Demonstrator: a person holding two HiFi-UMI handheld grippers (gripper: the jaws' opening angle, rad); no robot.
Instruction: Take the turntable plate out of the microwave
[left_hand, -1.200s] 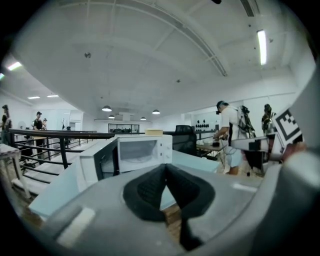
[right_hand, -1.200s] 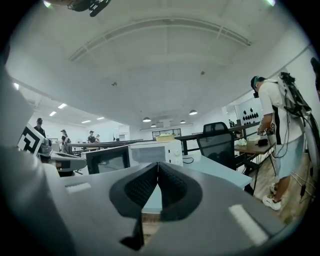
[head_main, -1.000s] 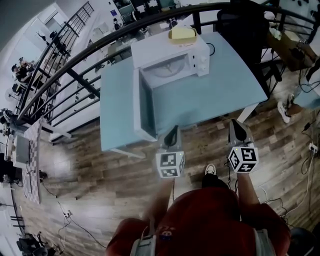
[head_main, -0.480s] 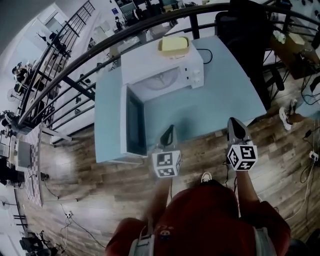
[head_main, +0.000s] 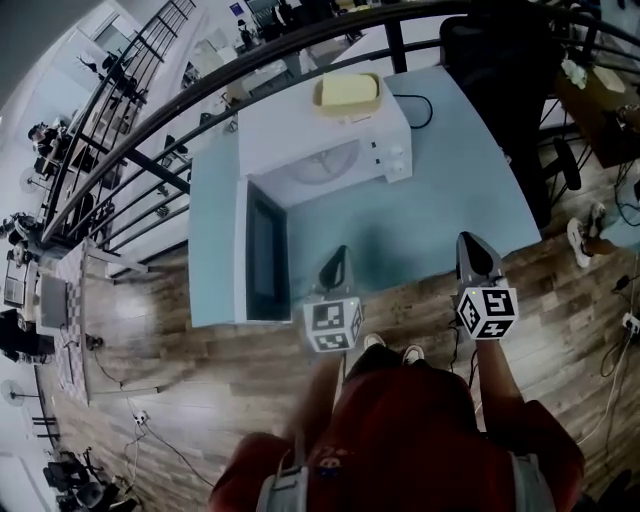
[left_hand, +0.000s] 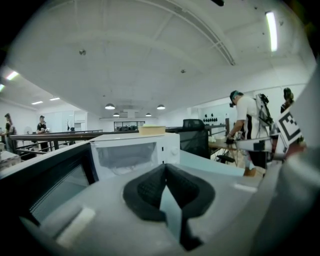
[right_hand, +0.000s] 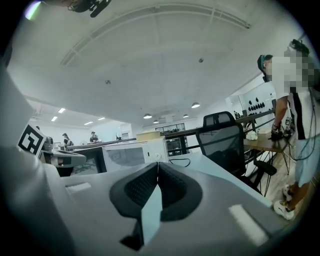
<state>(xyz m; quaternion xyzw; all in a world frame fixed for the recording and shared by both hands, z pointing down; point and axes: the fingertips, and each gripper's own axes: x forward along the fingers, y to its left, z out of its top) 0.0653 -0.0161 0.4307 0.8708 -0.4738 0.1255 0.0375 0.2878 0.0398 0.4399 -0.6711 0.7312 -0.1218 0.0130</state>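
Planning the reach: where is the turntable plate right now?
Head view, upper middle: the turntable plate lies inside the open microwave on the blue table, its door swung out at the left.

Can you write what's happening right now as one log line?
microwave: door open | turntable plate: inside | left gripper: shut, empty | right gripper: shut, empty | both: short of microwave

The white microwave (head_main: 325, 125) stands at the far side of the light blue table (head_main: 430, 225). Its dark-windowed door (head_main: 265, 262) is swung wide open, reaching out to the table's near edge. Inside the pale cavity, the round, clear turntable plate (head_main: 325, 166) lies flat on the oven floor.
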